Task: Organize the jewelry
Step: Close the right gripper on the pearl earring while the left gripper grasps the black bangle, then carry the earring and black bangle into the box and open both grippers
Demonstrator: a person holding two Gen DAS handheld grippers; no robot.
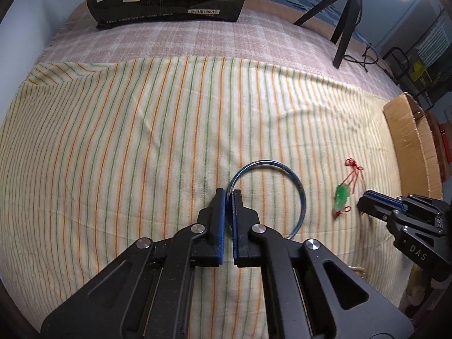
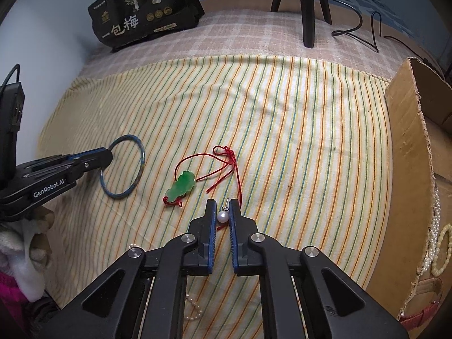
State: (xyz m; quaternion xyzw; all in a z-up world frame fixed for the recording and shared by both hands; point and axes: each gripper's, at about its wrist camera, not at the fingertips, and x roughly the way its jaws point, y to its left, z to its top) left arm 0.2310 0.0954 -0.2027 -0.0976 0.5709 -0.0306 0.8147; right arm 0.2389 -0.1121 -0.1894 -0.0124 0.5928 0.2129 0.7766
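The thin blue round bangle (image 1: 282, 180) lies flat on the yellow striped cloth (image 1: 141, 141) covering the bed, its near-left arc pinched between the pressed-together jaws of the left hand-held gripper (image 1: 229, 195), so the ring's open body spreads ahead and to the right of that gripper. Just to its right lies the green carved pendant on a red knotted cord (image 2: 182, 185), its long axis slanting from near-left to far-right. Nearest that pendant, the right hand-held gripper (image 2: 222, 206) is closed on a small white pearl earring (image 2: 222, 216), its metal post pointing forward. The torn brown cardboard box (image 2: 406, 155), already holding pearl strands, stands at the right edge, closer to the right hand.
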